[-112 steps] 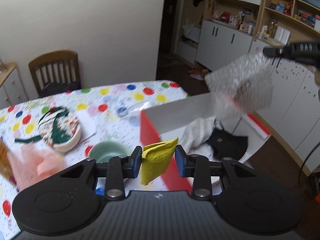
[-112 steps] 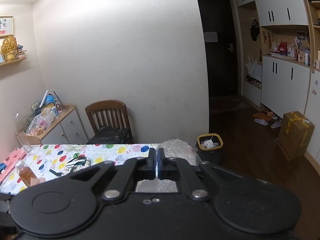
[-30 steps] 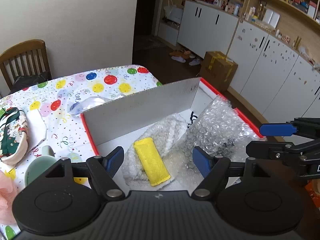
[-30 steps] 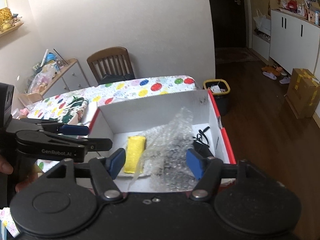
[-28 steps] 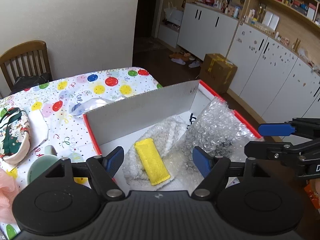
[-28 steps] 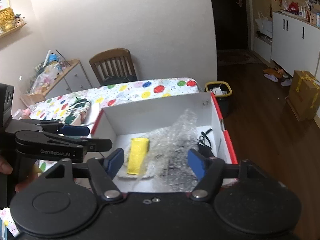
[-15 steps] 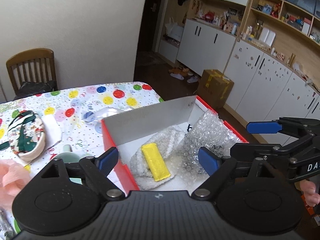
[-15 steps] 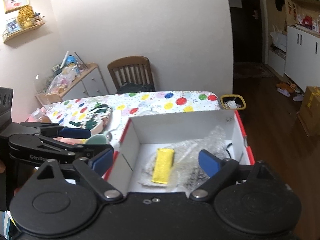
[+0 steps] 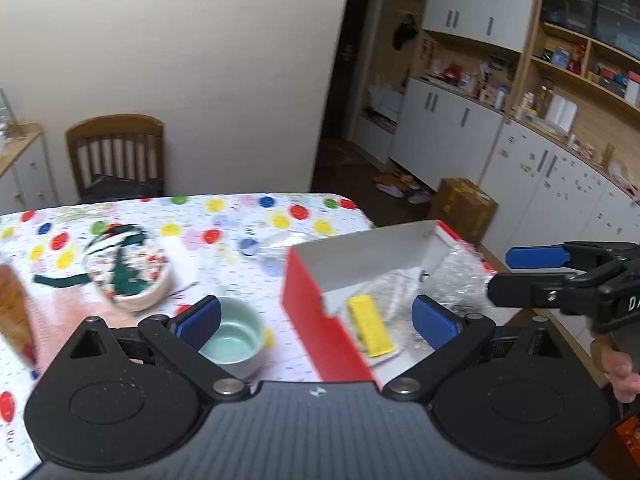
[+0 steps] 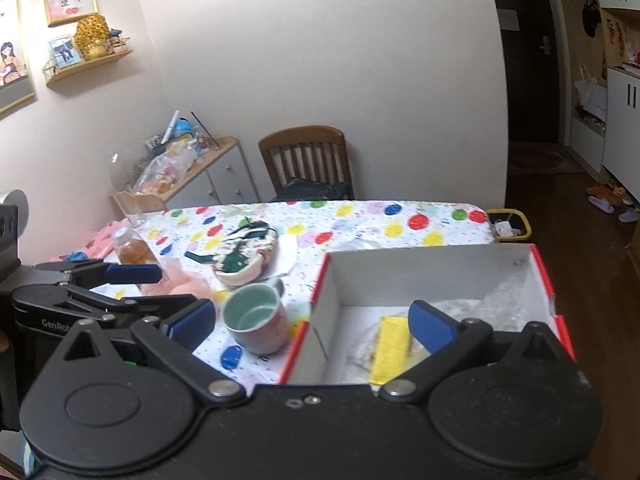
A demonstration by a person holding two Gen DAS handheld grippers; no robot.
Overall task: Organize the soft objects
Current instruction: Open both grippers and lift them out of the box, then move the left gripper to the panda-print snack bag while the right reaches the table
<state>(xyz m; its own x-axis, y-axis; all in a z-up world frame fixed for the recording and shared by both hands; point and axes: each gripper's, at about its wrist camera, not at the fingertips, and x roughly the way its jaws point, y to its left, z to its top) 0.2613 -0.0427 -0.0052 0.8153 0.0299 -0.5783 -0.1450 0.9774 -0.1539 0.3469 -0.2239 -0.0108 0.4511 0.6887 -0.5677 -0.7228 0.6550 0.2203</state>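
Note:
A red-and-white box (image 9: 400, 248) stands on the spotted table's right end. In it a yellow cloth (image 9: 370, 330) lies on a white towel, with bubble wrap (image 9: 456, 276) to its right. My left gripper (image 9: 316, 322) hovers over the box's near left corner, its jaws opening with nothing between them. My right gripper (image 10: 311, 324) hangs over the box (image 10: 420, 272) and the mug, jaws also opening and empty. The yellow cloth (image 10: 390, 354) and the bubble wrap (image 10: 516, 300) lie below it. Each gripper shows in the other's view: right gripper (image 9: 516, 274), left gripper (image 10: 160, 288).
Left of the box stand a green-lined mug (image 10: 256, 322), a patterned pouch (image 10: 244, 258), a pink soft item (image 10: 188, 280) and an amber bottle (image 10: 134, 250). A wooden chair (image 10: 306, 160) is behind the table. A yellow bin (image 10: 510, 224) and a cardboard carton (image 9: 462, 210) sit on the floor.
The yellow cloth and bubble wrap, held earlier, lie in the box. Both grippers have drawn back and up from it with wider jaws, and the left has swung left.

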